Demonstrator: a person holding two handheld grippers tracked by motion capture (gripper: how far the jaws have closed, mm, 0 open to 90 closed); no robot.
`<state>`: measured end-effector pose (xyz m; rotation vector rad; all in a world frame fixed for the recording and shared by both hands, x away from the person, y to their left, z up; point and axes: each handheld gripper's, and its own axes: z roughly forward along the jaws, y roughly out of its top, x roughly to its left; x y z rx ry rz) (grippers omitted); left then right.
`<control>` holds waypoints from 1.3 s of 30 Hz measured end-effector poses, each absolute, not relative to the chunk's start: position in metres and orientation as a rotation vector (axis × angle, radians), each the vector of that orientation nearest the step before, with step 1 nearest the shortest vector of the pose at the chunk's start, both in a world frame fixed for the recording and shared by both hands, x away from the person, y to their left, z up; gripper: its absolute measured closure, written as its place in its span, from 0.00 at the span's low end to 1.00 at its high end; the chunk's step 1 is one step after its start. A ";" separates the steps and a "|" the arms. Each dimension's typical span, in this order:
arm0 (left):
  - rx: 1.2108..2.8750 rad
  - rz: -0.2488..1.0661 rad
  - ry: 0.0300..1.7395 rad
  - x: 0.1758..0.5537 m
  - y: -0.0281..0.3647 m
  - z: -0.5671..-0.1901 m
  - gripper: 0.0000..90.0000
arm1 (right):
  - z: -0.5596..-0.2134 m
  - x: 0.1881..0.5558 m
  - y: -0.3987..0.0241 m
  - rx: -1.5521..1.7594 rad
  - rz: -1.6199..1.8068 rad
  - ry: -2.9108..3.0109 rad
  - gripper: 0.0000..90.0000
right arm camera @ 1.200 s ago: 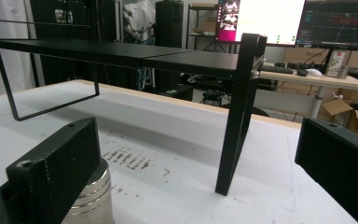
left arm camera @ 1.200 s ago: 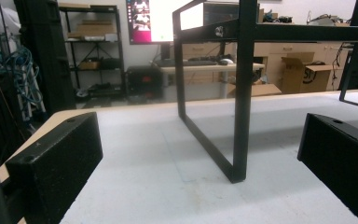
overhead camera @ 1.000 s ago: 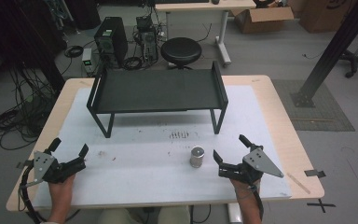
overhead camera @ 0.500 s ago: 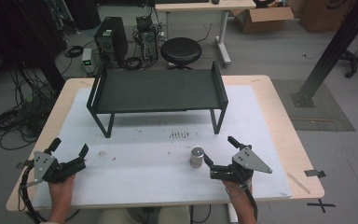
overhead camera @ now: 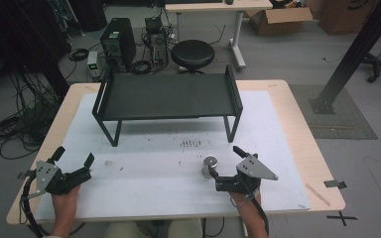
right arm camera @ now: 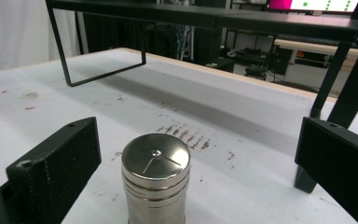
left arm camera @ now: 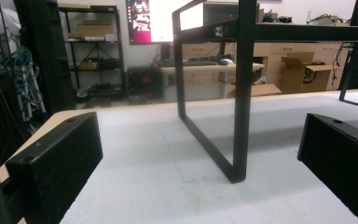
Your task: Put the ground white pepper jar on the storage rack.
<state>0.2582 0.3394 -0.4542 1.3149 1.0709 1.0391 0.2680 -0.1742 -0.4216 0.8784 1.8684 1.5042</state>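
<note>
Your silver metal canister (right arm camera: 155,184) has a shiny lid w/ thin scored lines. Both grippers, left (overhead camera: 73,162) & right (overhead camera: 225,163), are black w/ grey plates. Rack (overhead camera: 168,96) is matte black. Mat (overhead camera: 154,148) is white w/ reddish-brown smudges; table (overhead camera: 297,124) edge is light wood.

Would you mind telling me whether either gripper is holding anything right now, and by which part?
Nothing is held. The right gripper is open, its jaws either side of the upright silver metal cylinder without touching. The left gripper is open over bare table.

A small steel canister (right arm camera: 155,184) stands upright on the white mat, lid seemingly closed, front of centre-right.
</note>
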 end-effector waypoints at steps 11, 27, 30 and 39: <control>1.315 1.039 1.071 0.258 0.339 -0.454 0.00 | -0.428 0.275 -0.162 0.899 1.486 1.941 0.00; 1.315 1.039 1.072 0.258 0.339 -0.454 0.00 | -0.437 0.284 -0.154 0.956 1.449 2.031 0.03; 1.315 1.039 1.071 0.258 0.339 -0.454 0.00 | -0.439 0.286 -0.152 0.969 1.441 2.052 0.05; 1.314 1.039 1.071 0.258 0.339 -0.454 0.00 | -0.443 0.291 -0.151 1.010 1.431 2.109 0.16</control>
